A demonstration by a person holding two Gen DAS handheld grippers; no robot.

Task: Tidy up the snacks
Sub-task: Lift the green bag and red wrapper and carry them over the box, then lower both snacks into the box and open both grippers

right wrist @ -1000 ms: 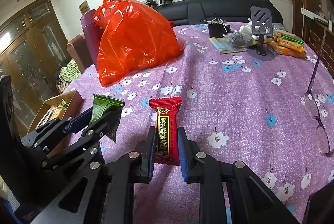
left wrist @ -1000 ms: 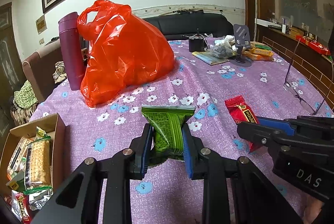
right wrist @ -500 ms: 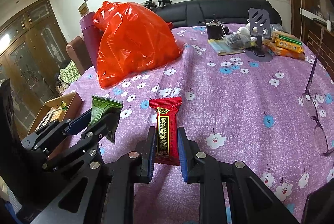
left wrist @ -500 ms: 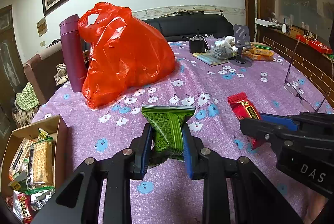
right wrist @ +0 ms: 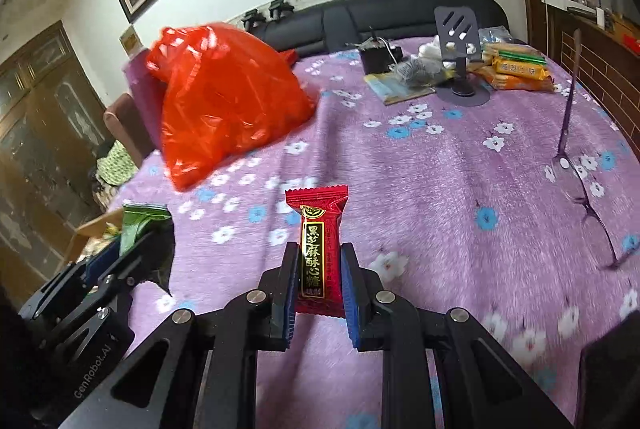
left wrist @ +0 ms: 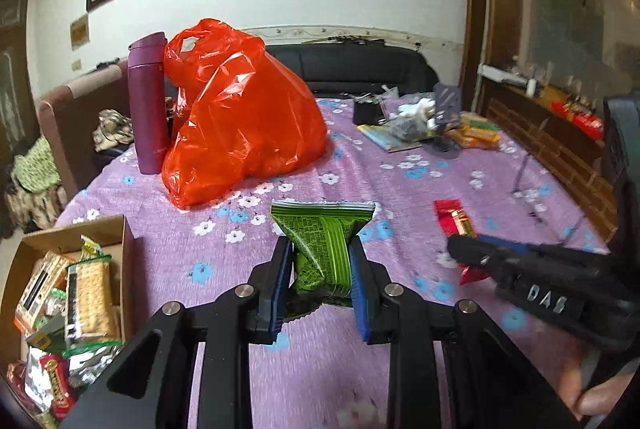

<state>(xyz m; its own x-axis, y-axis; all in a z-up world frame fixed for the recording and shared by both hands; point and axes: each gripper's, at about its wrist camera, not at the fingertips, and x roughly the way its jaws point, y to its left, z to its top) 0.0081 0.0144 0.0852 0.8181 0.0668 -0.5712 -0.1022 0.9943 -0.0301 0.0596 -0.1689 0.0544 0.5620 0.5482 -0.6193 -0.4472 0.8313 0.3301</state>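
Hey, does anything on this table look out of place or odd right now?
A pair of glasses lies open on the purple tablecloth at the right edge, one arm sticking up, apart from the snacks. Otherwise nothing looks spilled or damaged; each gripper is shut on a packet, green packet left, red packet right.

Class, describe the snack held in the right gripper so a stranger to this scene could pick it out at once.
Start at the big orange-red plastic bag on the purple flowered tablecloth. Nearer the camera, the right gripper is shut on a slim red candy packet. Its gold-and-black Chinese lettering distinguishes it from the green snack packet in the left gripper.
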